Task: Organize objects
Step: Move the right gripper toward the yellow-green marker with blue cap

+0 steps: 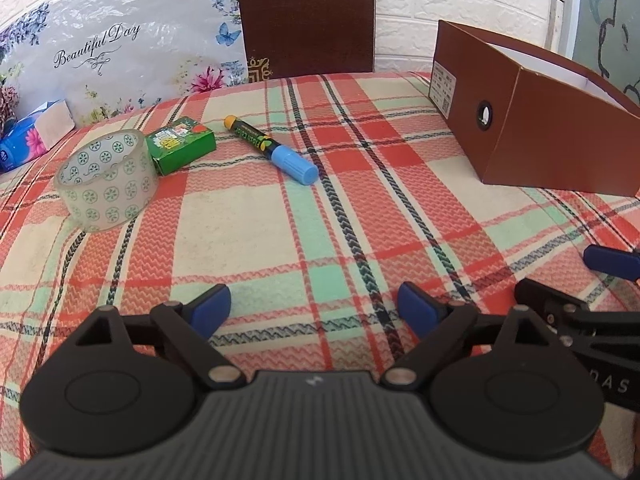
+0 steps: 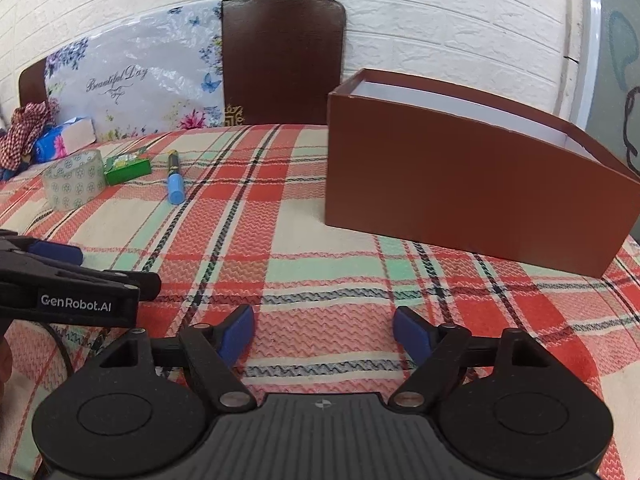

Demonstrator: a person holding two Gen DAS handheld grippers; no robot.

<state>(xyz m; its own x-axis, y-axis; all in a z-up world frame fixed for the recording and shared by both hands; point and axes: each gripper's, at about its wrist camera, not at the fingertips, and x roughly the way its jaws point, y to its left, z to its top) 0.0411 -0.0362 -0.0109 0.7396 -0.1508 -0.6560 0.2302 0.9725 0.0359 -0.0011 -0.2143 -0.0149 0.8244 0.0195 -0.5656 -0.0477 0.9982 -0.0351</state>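
- While both grippers hover low over the plaid-covered desk (image 1: 320, 216), the left gripper (image 1: 314, 308) has its jaws apart, holding nothing.
- Jaws of the right gripper (image 2: 323, 330) are likewise apart and empty.
- Far left on the desk sit a tape roll (image 1: 107, 179), a green box (image 1: 180, 144) just beside it, and a blue-capped marker (image 1: 272, 149) nearby.
- An open brown box (image 2: 472, 184) (white inside) stands to the right, well apart from them.
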